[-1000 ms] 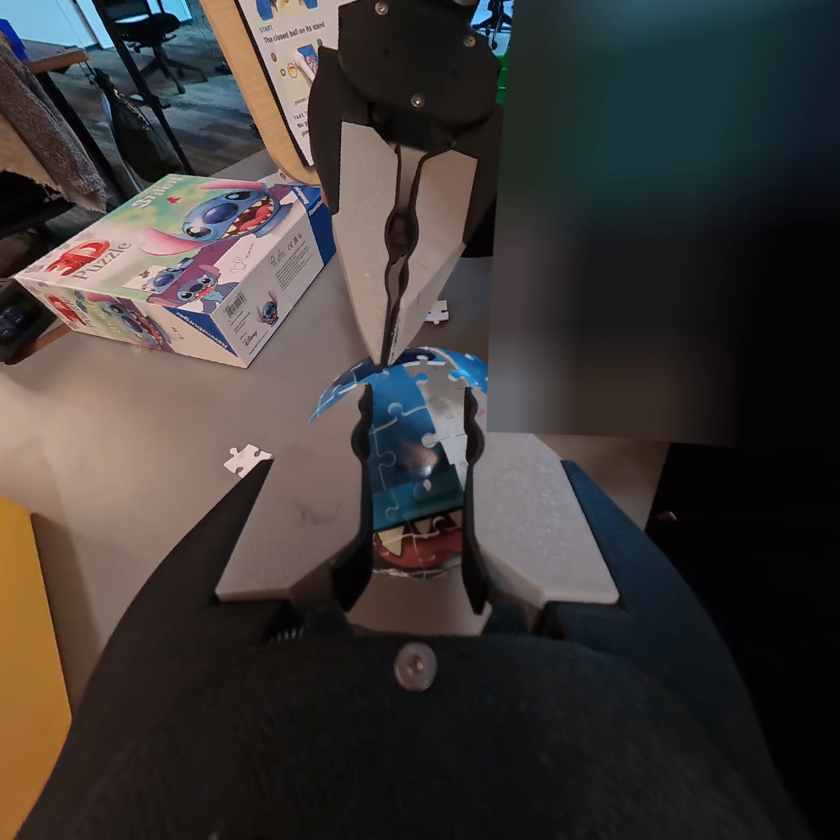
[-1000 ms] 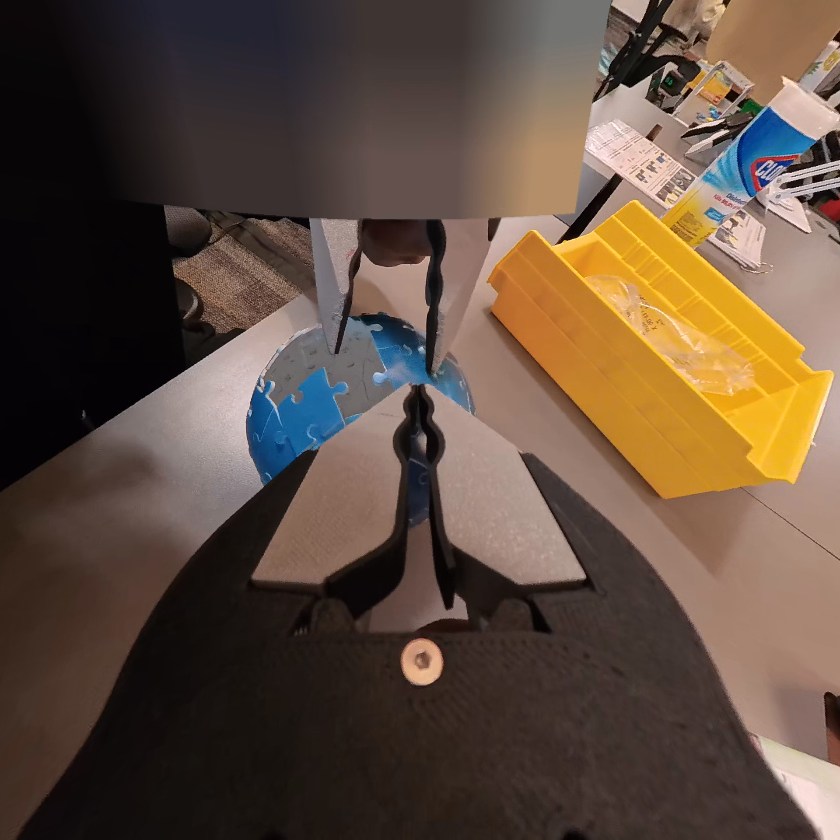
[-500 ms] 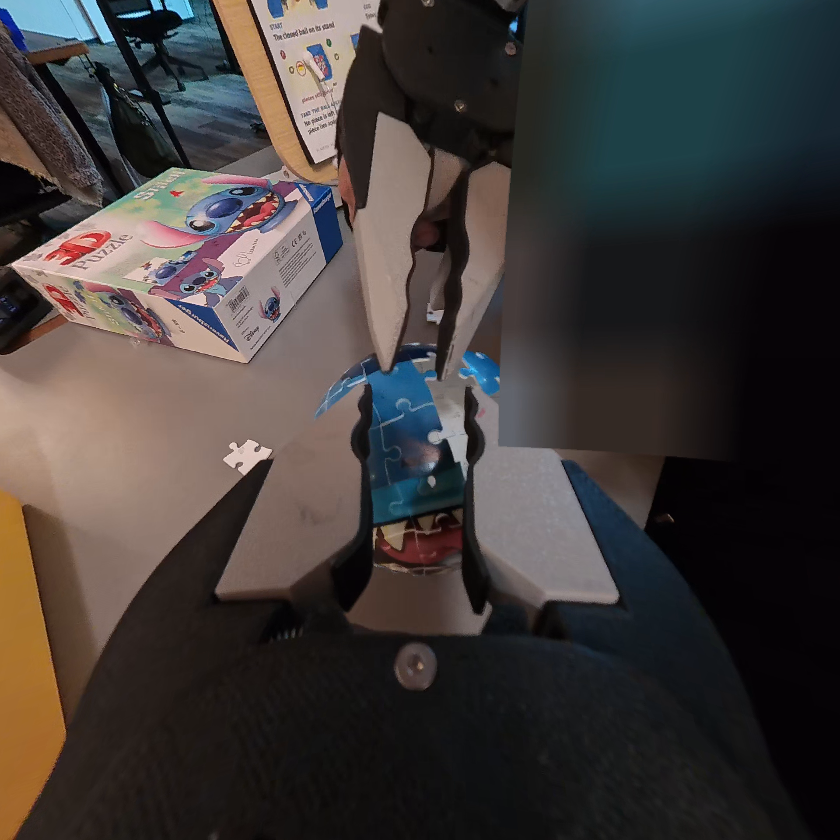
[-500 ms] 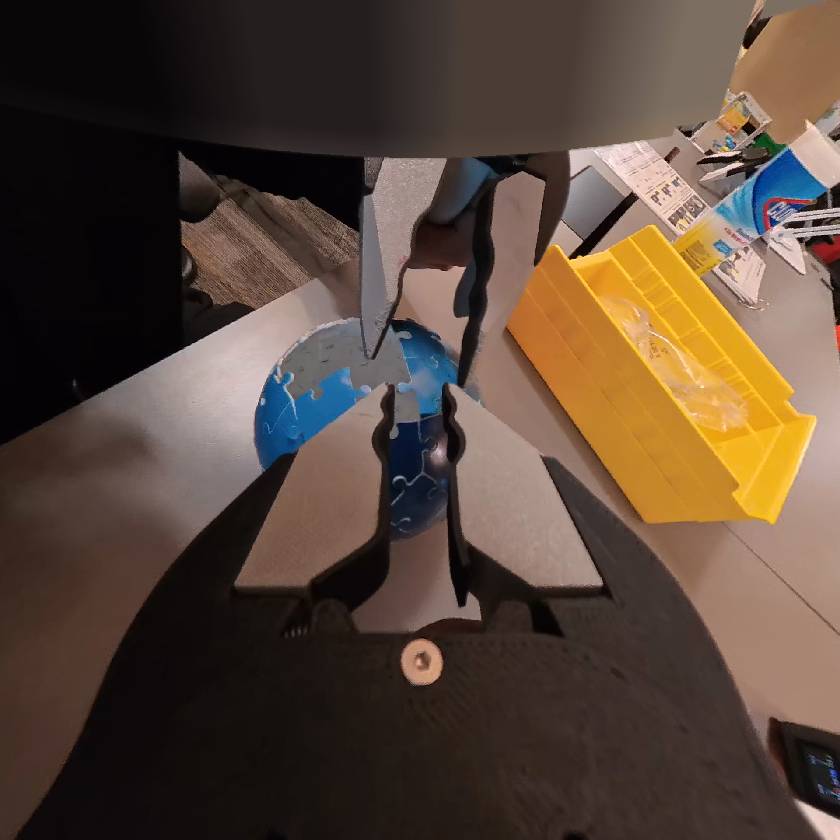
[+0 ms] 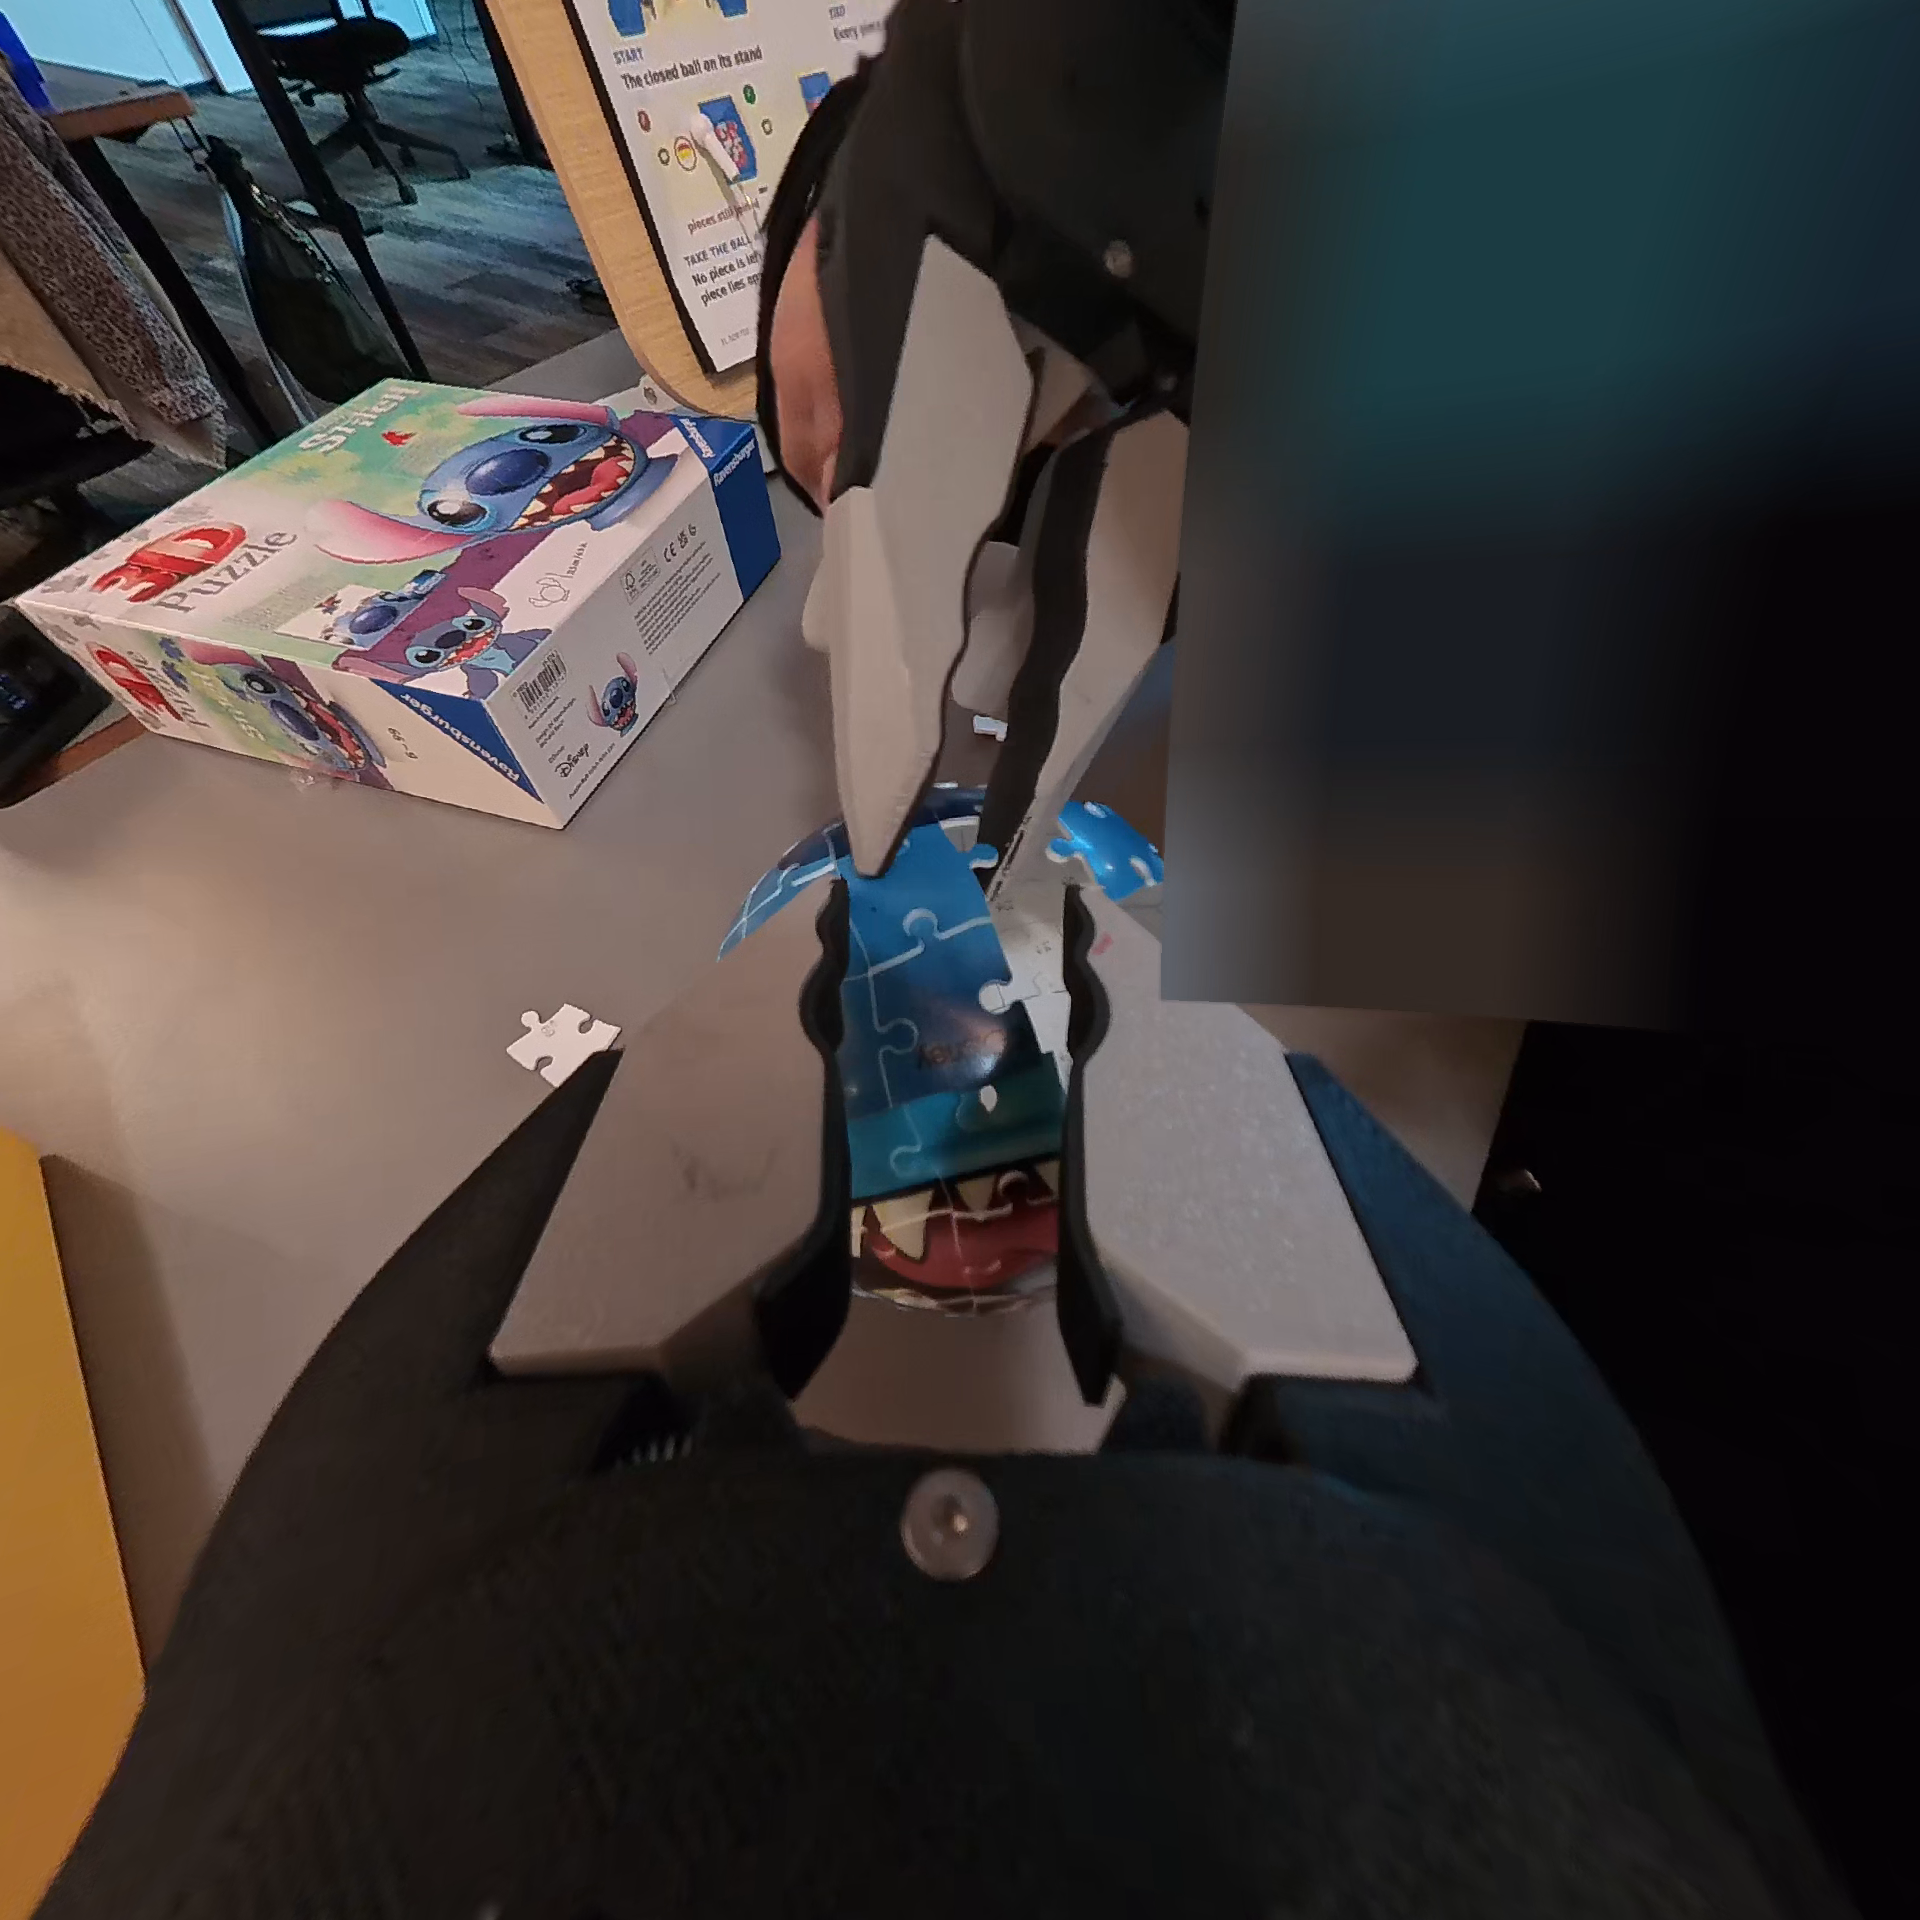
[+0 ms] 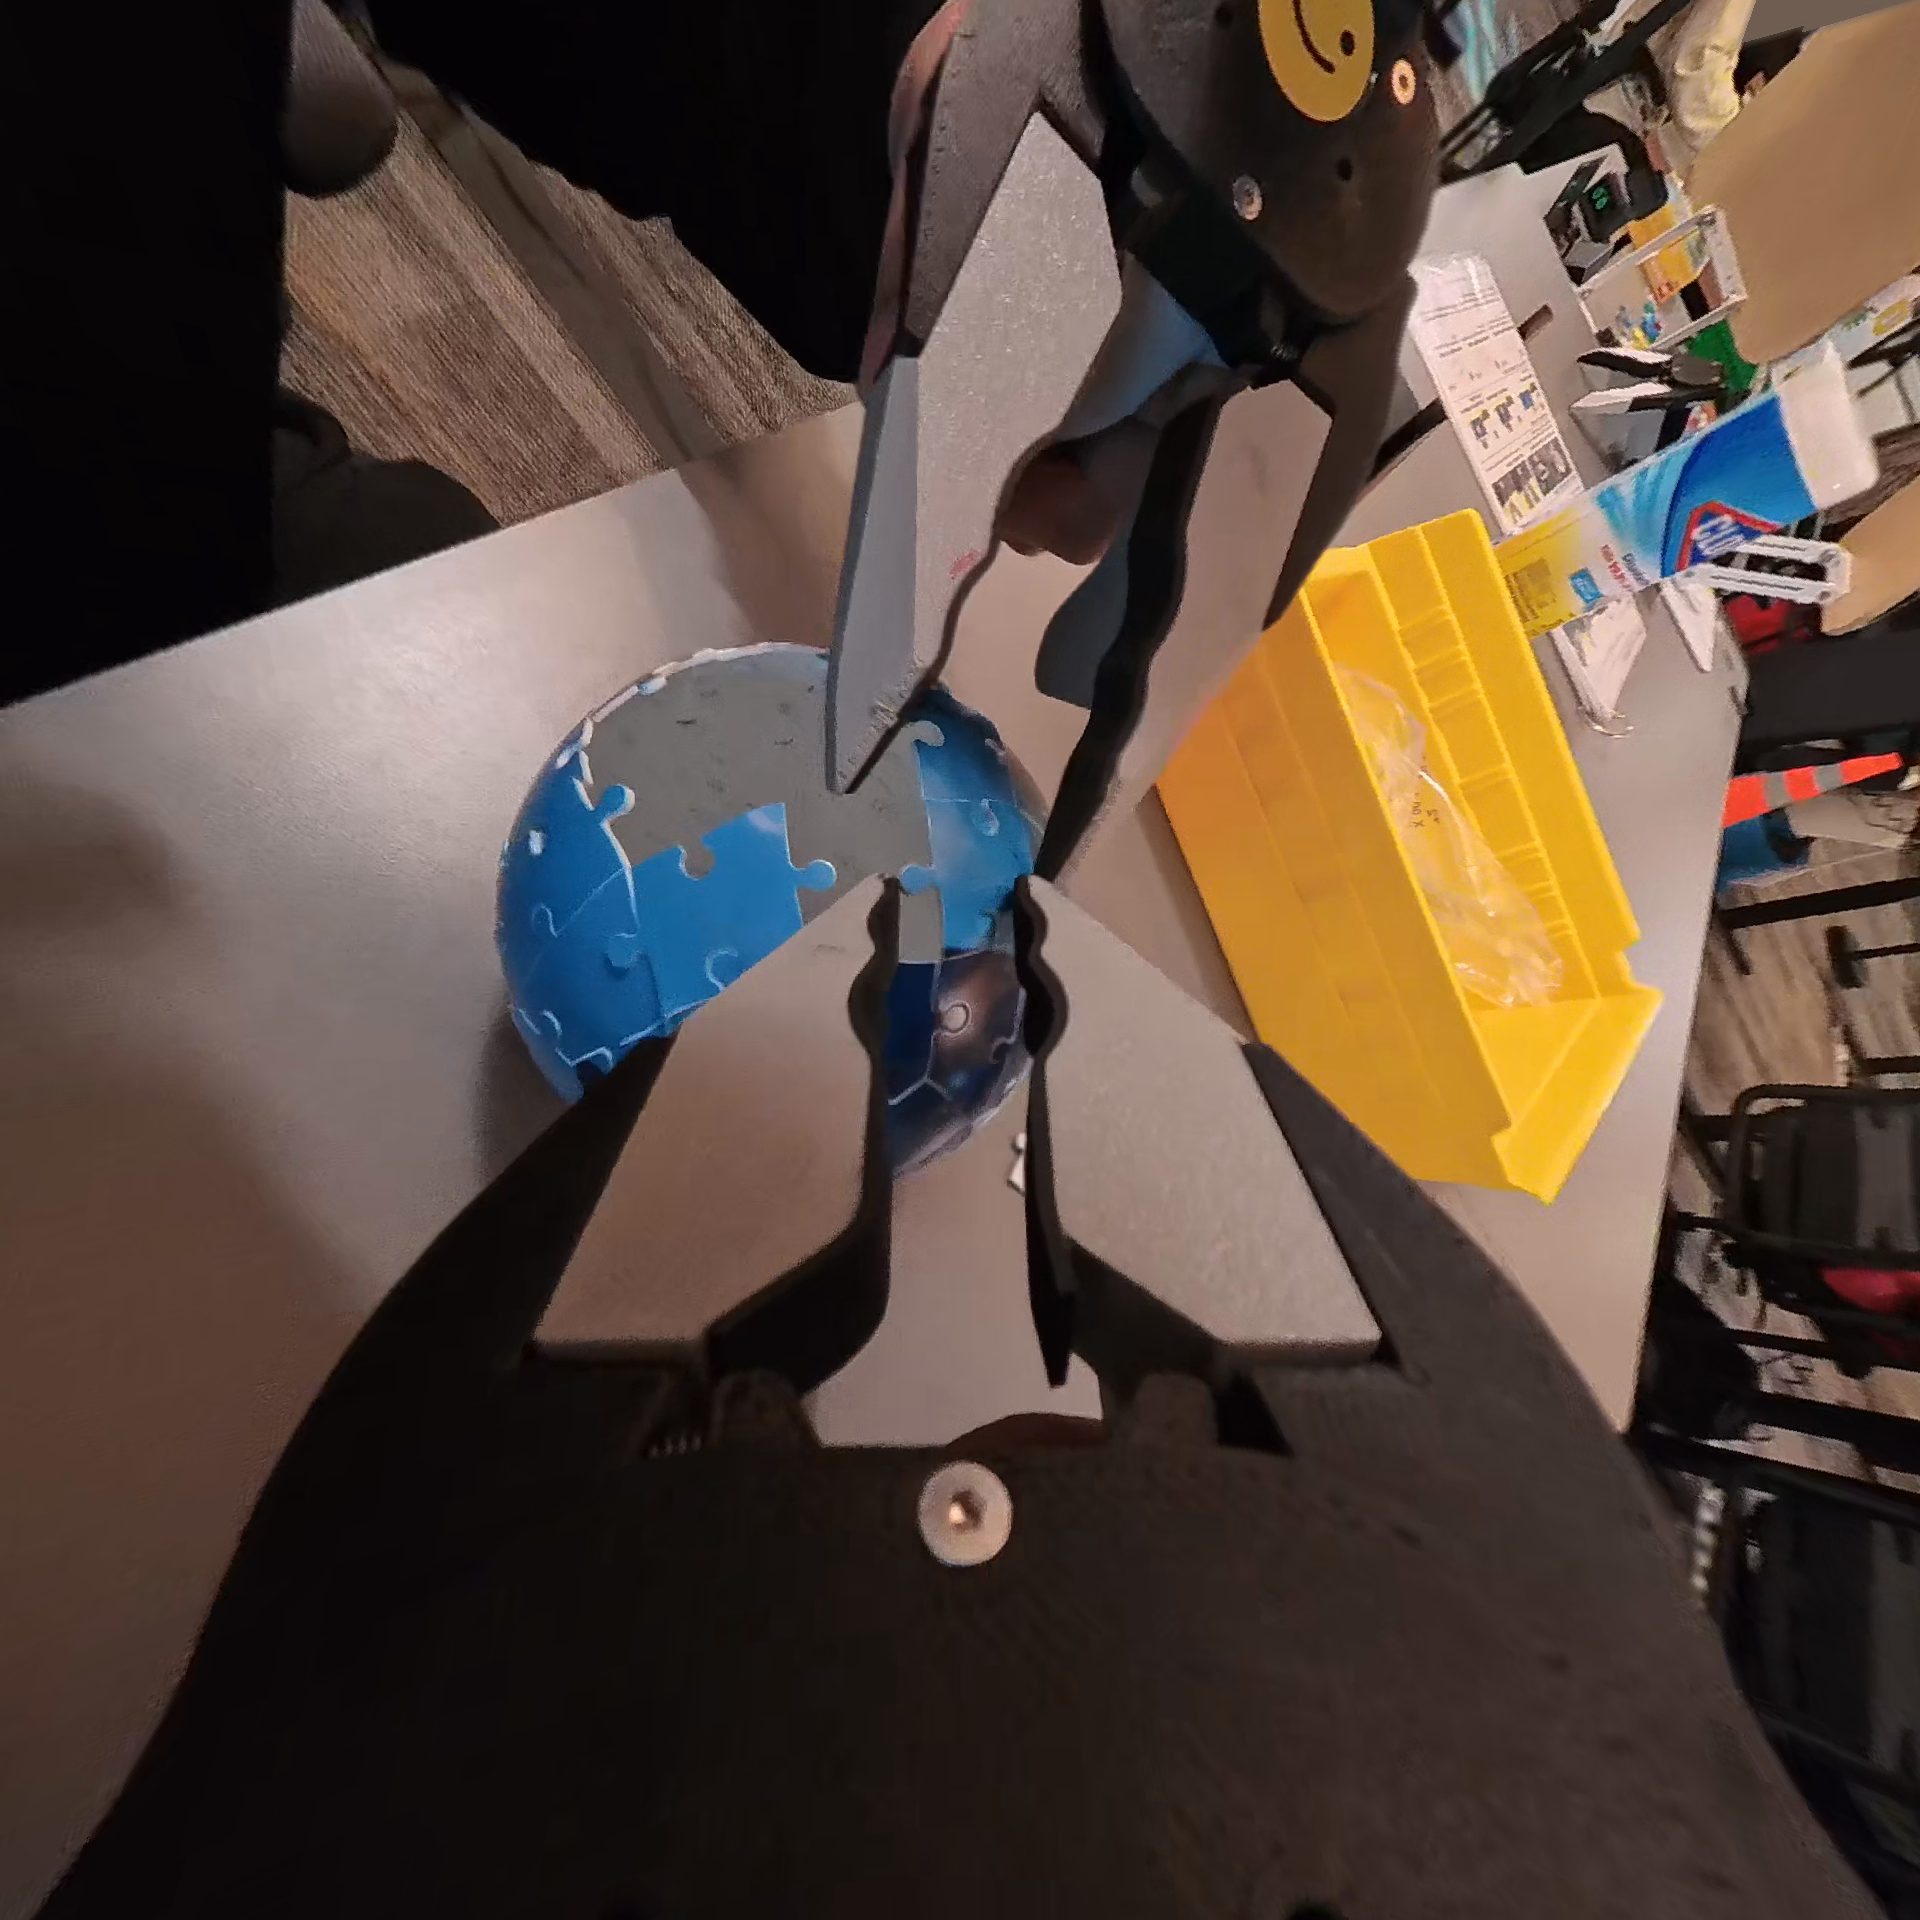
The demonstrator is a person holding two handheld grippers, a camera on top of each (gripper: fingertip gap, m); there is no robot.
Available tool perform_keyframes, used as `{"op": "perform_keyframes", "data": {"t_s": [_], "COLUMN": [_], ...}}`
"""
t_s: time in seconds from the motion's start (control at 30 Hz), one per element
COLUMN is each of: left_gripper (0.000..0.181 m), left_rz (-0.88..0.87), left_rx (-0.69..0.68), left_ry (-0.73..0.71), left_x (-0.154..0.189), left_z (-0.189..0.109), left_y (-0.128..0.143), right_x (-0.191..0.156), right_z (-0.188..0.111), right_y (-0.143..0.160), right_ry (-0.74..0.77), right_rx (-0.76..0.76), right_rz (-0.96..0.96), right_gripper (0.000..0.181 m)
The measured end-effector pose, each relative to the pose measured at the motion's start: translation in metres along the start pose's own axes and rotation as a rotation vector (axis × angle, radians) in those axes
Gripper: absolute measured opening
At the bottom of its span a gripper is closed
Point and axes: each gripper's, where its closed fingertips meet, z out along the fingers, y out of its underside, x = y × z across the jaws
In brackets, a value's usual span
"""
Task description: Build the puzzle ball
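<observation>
The blue puzzle ball (image 6: 623, 935) sits on the grey table (image 6: 260, 831), partly built, with an open gap on top that shows its grey inside (image 6: 727, 748). In the left wrist view the ball (image 5: 935, 1039) shows a toothed mouth between my fingers. My left gripper (image 5: 953, 904) is open. In the right wrist view (image 6: 948, 831) it comes down from above, one fingertip in the gap and the other outside the shell. My right gripper (image 6: 953, 883) is open and empty, its tips at the gap's edge, and it meets the left one tip to tip (image 5: 935, 873).
A loose white puzzle piece (image 5: 561, 1039) lies left of the ball. The puzzle box (image 5: 416, 592) lies at the back left, with a sign board (image 5: 675, 187) behind it. A yellow bin (image 6: 1403, 883) holding a plastic bag stands close to the ball. A wipes canister (image 6: 1714, 488) lies beyond it. Less than 4 cm separates the two grippers' tips.
My right gripper was shut at the ball's top a second ago and has opened. It has also lifted and tilted. The left gripper stays open over the ball.
</observation>
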Motion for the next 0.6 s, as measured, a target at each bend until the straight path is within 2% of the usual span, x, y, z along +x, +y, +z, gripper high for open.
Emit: {"op": "perform_keyframes", "data": {"t_s": [0.23,0.6], "left_gripper": [0.039,0.039], "left_rz": [-0.001,0.02], "left_rx": [0.006,-0.001], "left_ry": [0.003,-0.021], "left_x": [0.0005,0.0008], "left_z": [-0.0009,-0.0021], "left_y": [-0.0001,0.0014], "right_x": [-0.0041,-0.0033], "right_z": [-0.0021,0.0014], "right_y": [-0.0081,-0.0059], "right_ry": [0.015,-0.084], "right_rx": [0.01,0.014], "right_rz": [-0.08,-0.016], "right_gripper": [0.01,0.019]}}
